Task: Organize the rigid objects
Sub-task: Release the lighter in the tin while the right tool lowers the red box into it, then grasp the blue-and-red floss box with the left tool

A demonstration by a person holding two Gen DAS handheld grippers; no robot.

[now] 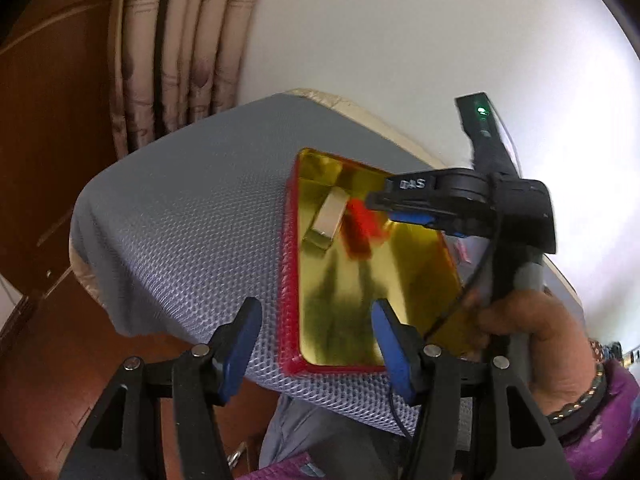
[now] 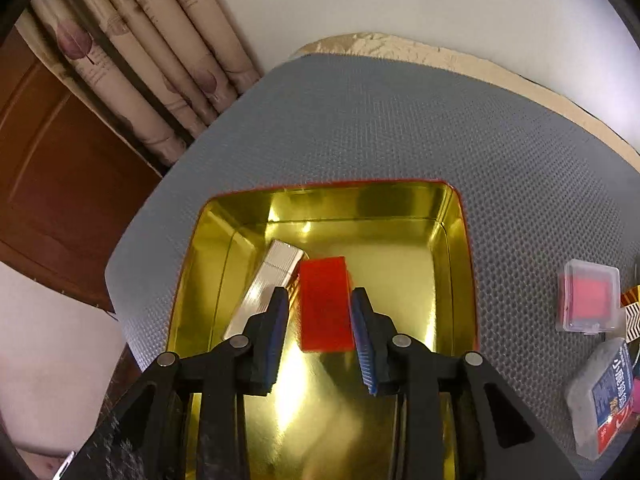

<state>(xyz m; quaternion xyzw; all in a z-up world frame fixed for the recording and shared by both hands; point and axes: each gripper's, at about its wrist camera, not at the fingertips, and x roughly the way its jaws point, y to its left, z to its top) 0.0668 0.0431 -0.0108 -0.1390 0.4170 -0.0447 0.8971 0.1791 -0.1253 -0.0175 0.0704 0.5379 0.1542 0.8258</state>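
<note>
A gold-lined tray with a red rim (image 2: 452,248) lies on a grey mesh mat (image 2: 400,120). In it a silver rectangular block (image 2: 266,288) and a red block (image 2: 324,304) lie side by side. My right gripper (image 2: 320,312) is over the tray, its blue pads either side of the red block with small gaps, so it is open. In the left wrist view the tray (image 1: 289,280), silver block (image 1: 328,220) and red block (image 1: 360,232) show, with the right gripper (image 1: 376,204) above them. My left gripper (image 1: 316,328) is open and empty over the tray's near edge.
A clear case with a red insert (image 2: 588,296) and a clear box with a blue label (image 2: 604,396) lie on the mat right of the tray. Curtains (image 2: 160,60) and a wooden door (image 2: 60,168) stand behind. The mat's edge drops off at the left.
</note>
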